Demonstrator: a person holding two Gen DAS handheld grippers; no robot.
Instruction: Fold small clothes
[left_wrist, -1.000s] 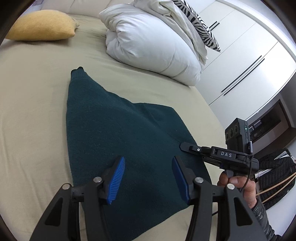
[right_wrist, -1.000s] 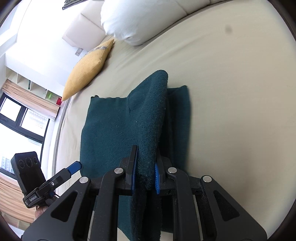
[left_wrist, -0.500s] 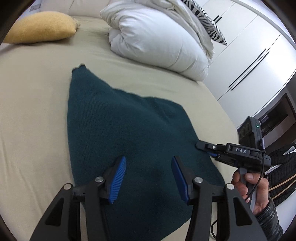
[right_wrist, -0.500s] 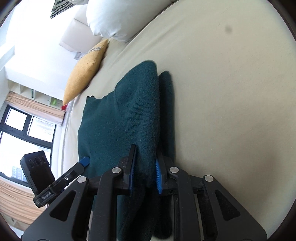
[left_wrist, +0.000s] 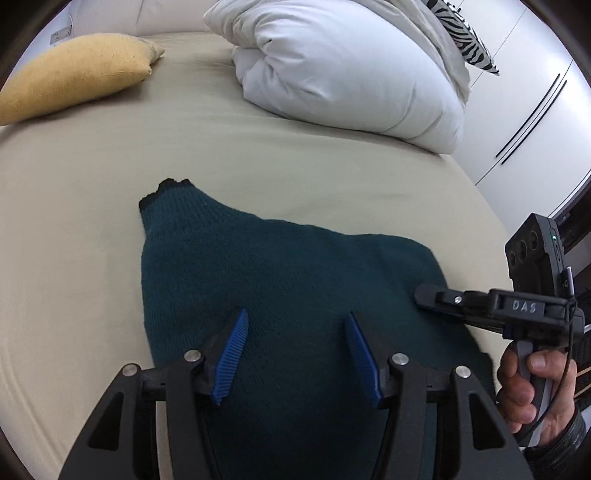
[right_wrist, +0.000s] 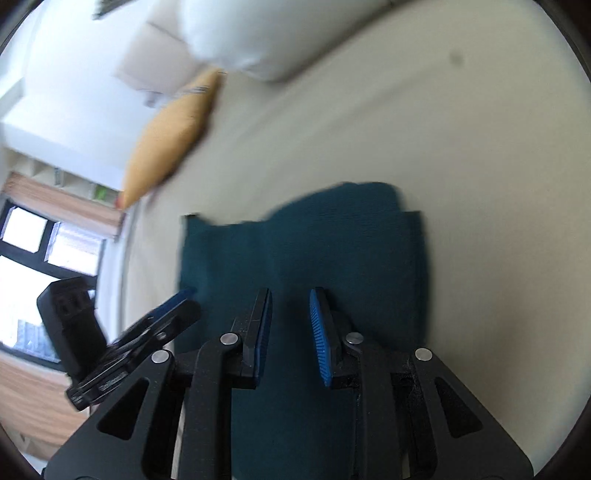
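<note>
A dark teal knit garment (left_wrist: 280, 266) lies flat on the beige bed sheet (left_wrist: 92, 229), folded lengthwise, with a black-edged cuff at its far end. My left gripper (left_wrist: 295, 314) hovers over the near half of the garment. Its jaws are opening and nothing is between the blue pads. The right gripper (left_wrist: 419, 293), held in a hand, reaches in over the garment's right edge. In the blurred right wrist view the right gripper (right_wrist: 288, 291) sits above the garment (right_wrist: 314, 251). Its jaws are closing, a gap shows between the pads and no cloth is in it.
A yellow cushion (left_wrist: 74, 74) lies at the far left of the bed. A bundled white duvet (left_wrist: 343, 70) and a zebra-print pillow (left_wrist: 465, 29) sit at the far right. White wardrobe doors (left_wrist: 524, 110) stand beyond the bed's right side.
The right gripper no longer pinches the raised fold of the garment, which now lies flat. Both grippers have shifted across the garment, and the right wrist view has blurred.
</note>
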